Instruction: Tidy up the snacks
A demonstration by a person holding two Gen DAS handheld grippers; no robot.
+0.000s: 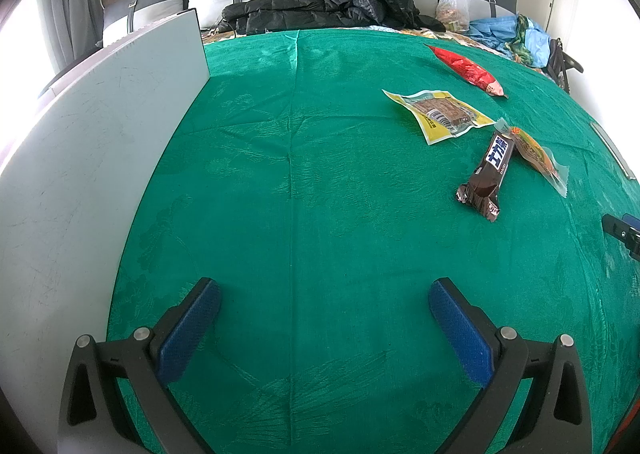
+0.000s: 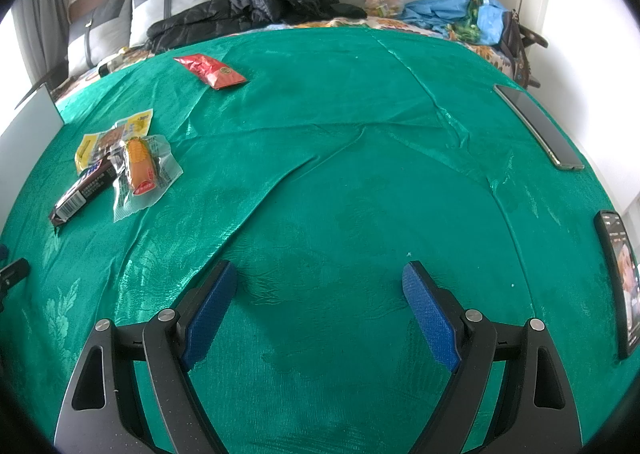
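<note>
Several snacks lie on a green cloth (image 1: 320,174). A red packet (image 1: 466,68) lies farthest, also in the right wrist view (image 2: 210,70). A yellow pouch (image 1: 438,114) (image 2: 100,140), a brown chocolate bar (image 1: 488,174) (image 2: 82,190) and a clear-wrapped orange sausage (image 1: 536,154) (image 2: 140,170) lie close together. My left gripper (image 1: 324,290) is open and empty, well short and left of them. My right gripper (image 2: 318,274) is open and empty, right of them.
A pale grey box wall (image 1: 100,134) stands at the left edge of the cloth. Two phones (image 2: 538,126) (image 2: 618,278) lie at the right edge. Black jackets (image 1: 332,2), a plastic bag (image 1: 454,6) and blue cloth (image 2: 452,12) lie behind on the bed.
</note>
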